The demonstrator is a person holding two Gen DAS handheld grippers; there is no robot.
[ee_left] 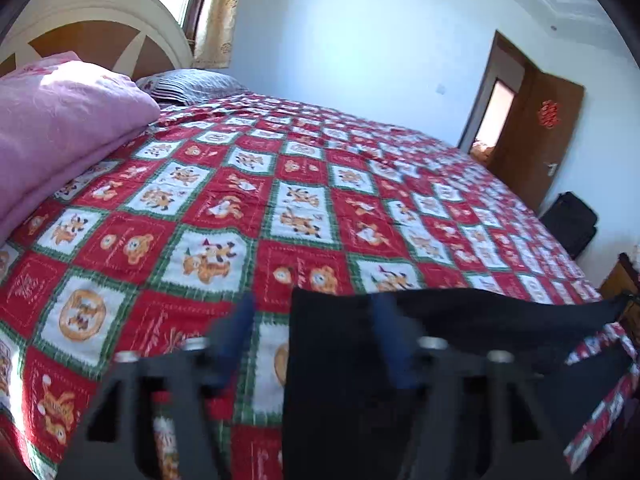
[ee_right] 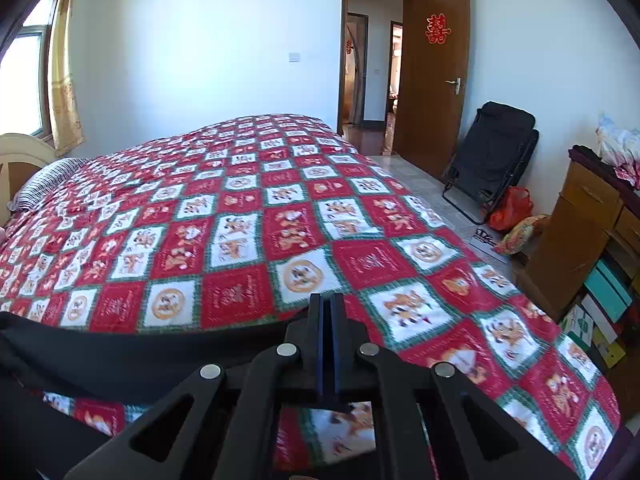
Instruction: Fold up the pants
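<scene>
Pants (ee_left: pixel 460 320) hang stretched above the bed (ee_left: pixel 280 200), unfolded. Right gripper (ee_right: pixel 329 320) is clamped on one end; left gripper (ee_left: pixel 316 332) stands open, fabric between its jaws. Folding remains.

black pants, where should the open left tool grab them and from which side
Probably the taut top edge of the black pants, near its free left corner. That edge stretches across toward the right tool, which is shut on it, so the fabric hangs as a flat sheet. The left tool stands open; come straight in from the near side, one finger on each face.
</scene>
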